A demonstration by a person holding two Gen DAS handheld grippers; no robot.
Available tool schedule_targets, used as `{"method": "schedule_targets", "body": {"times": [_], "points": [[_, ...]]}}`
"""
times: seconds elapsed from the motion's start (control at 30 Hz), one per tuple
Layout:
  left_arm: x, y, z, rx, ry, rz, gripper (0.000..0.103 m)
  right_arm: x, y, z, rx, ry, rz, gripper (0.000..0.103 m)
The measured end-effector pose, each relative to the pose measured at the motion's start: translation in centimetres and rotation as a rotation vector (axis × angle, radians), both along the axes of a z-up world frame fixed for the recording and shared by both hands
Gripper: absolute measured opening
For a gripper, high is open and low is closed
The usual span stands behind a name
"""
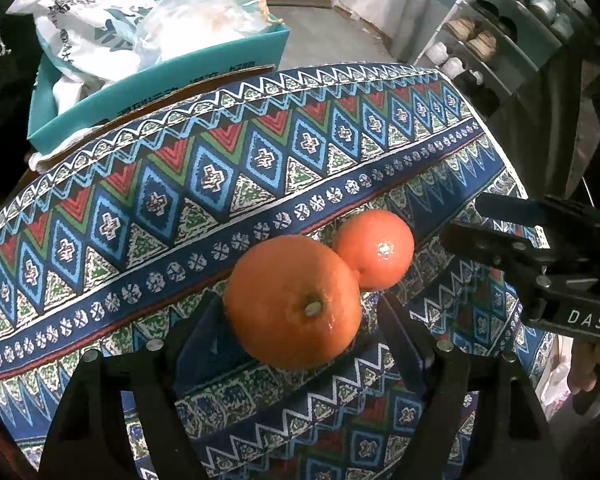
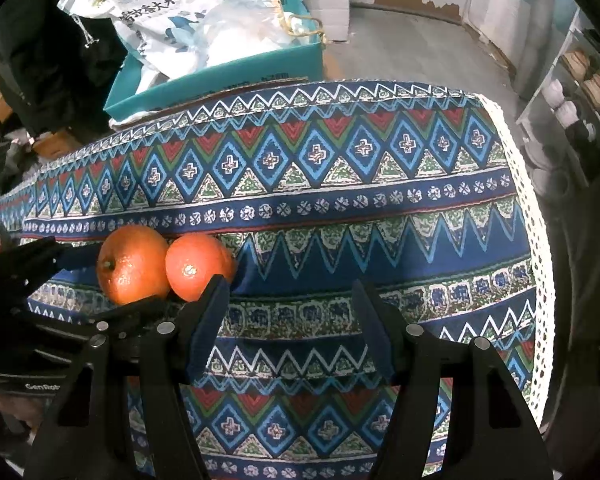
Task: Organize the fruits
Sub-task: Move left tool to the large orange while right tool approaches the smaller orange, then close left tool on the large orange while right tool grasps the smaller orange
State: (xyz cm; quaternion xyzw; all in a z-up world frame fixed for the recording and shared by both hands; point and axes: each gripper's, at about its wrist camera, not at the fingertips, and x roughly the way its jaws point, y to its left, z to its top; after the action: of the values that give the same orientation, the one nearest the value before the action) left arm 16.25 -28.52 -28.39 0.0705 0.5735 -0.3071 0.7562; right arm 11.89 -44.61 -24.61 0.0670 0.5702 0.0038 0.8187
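Here two oranges touch: the left hand-held gripper clasps the larger orange, the right hand-held gripper gapes empty.

Two oranges sit on the surface, touching: the larger orange lies between the left gripper's jaws, the smaller orange just behind it. The right gripper sits to their right, over the cloth. Behind the surface, a box holds a bag.
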Motion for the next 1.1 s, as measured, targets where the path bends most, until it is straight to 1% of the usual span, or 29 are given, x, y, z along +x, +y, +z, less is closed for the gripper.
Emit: {"method": "schedule_targets", "body": {"times": [0.07, 0.13, 0.17, 0.23, 0.43, 0.53, 0.67, 0.7, 0.77, 1.1], "points": [[0.0, -0.1, -0.2, 0.001, 0.000, 0.002, 0.073, 0.1, 0.2, 0.0, 0.001, -0.001, 0.003, 0.064], [0.0, 0.0, -0.2, 0.004, -0.016, 0.008, 0.067, 0.1, 0.3, 0.0, 0.001, -0.001, 0.007, 0.064], [0.0, 0.1, -0.2, -0.001, -0.020, 0.006, 0.066, 0.2, 0.4, 0.0, 0.001, -0.001, 0.007, 0.064], [0.0, 0.5, -0.1, -0.011, -0.018, 0.008, 0.066, 0.3, 0.5, 0.1, 0.005, -0.003, 0.008, 0.064], [-0.7, 1.7, 0.2, 0.029, -0.054, 0.023, 0.066, 0.7, 1.5, 0.2, 0.030, -0.018, 0.039, 0.064], [-0.8, 2.6, 0.4, 0.038, -0.058, 0.035, 0.066, 0.9, 2.2, -0.2, 0.068, -0.024, 0.063, 0.064], [-1.0, 3.9, 0.9, 0.040, -0.067, 0.051, 0.066, 1.3, 3.3, -1.4, 0.120, -0.004, 0.093, 0.065], [-1.1, 4.1, 1.1, 0.041, -0.070, 0.053, 0.066, 1.4, 3.5, -1.8, 0.146, 0.004, 0.094, 0.067], [-1.1, 4.6, 1.4, 0.040, -0.074, 0.057, 0.066, 1.4, 3.9, -2.2, 0.170, 0.014, 0.097, 0.067], [-1.5, 6.3, 1.9, 0.048, -0.079, 0.079, 0.066, 1.6, 5.4, -3.4, 0.215, 0.038, 0.108, 0.066]]}}
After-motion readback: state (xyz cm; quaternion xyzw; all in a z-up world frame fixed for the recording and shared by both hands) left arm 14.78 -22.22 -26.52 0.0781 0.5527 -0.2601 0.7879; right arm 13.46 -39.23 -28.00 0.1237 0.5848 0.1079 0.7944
